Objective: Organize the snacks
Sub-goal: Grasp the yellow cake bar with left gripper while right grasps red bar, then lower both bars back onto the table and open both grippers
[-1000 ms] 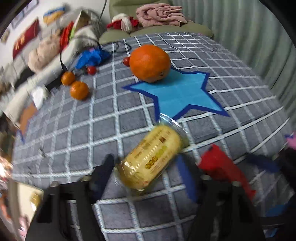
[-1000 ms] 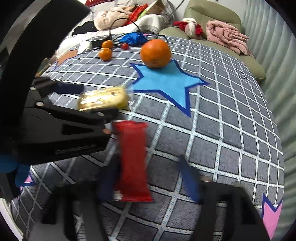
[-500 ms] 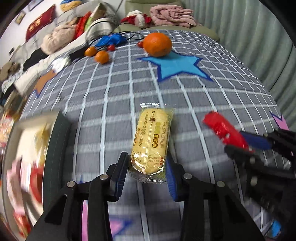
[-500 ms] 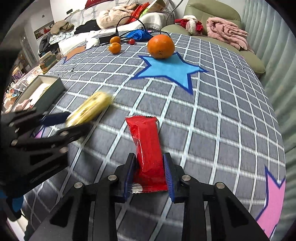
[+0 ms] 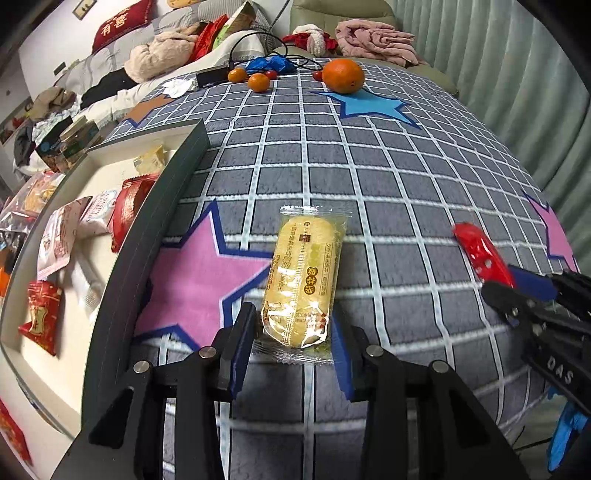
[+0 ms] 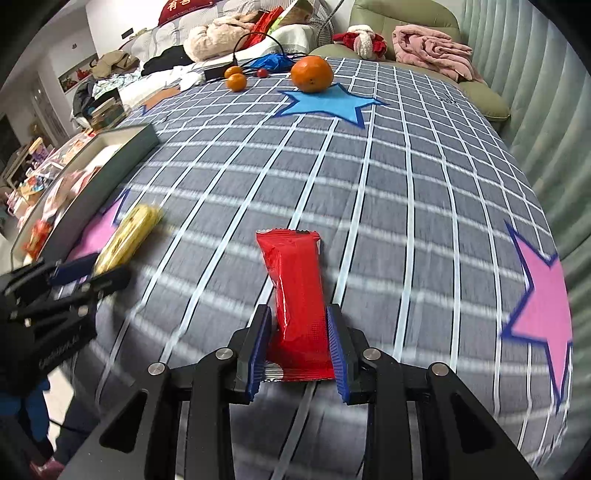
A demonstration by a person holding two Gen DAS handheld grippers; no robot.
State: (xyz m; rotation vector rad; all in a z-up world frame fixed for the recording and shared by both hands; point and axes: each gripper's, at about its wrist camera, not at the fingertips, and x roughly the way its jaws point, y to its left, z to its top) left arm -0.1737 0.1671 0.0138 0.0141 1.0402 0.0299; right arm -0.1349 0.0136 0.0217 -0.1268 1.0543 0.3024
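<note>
Both snacks in grip, heading for the box

The snack box (image 5: 155,206) is waiting at left; the left gripper (image 5: 293,345) is clamping the yellow cake packet (image 5: 304,273), the right gripper (image 6: 297,349) is pinching the red snack bar (image 6: 295,291) above the checked bedspread (image 6: 406,184). Next: swing left, release inside.

A pale green pleated curtain (image 5: 517,74) is hanging along the right side. A sage green upholstered sofa (image 6: 406,14) is standing behind, carrying a crumpled pink blanket (image 6: 432,44). A white wall (image 6: 107,22) is showing at the left above a cluttered grey couch (image 5: 110,55), where a red embroidered cushion (image 5: 122,22) is leaning.
</note>
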